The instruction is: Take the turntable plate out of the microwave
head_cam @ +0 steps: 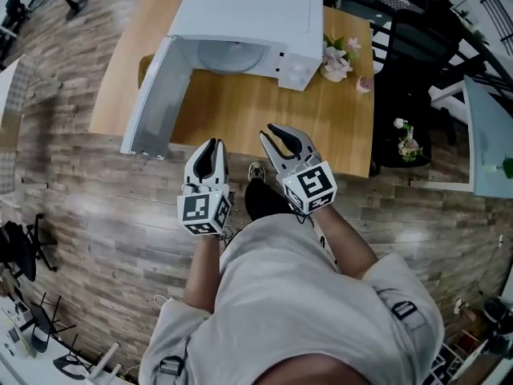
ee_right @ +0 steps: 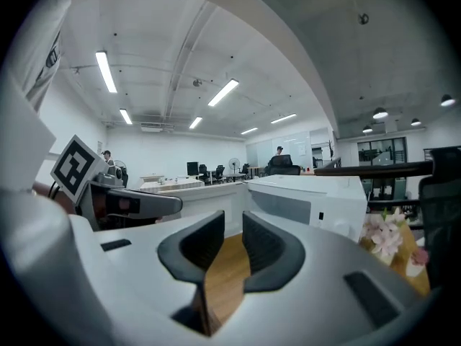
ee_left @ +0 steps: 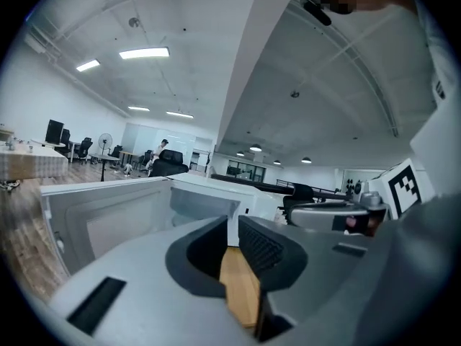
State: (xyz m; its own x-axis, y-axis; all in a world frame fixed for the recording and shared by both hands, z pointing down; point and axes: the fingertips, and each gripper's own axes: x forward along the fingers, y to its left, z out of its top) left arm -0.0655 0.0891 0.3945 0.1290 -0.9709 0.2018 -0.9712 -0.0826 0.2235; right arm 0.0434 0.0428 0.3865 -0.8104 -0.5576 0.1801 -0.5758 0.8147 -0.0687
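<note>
Microwave (head_cam: pixel 240 14) stands open while left tongs (head_cam: pixel 216 143) and right tongs (head_cam: pixel 269 133), narrowly spread, pinch nothing.

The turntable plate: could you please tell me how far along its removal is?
Done: the door of the microwave stands open. In hand: nothing; left gripper and right gripper are empty, jaws slightly apart, short of it. Left: reaching in and lifting out the turntable plate inside.
</note>
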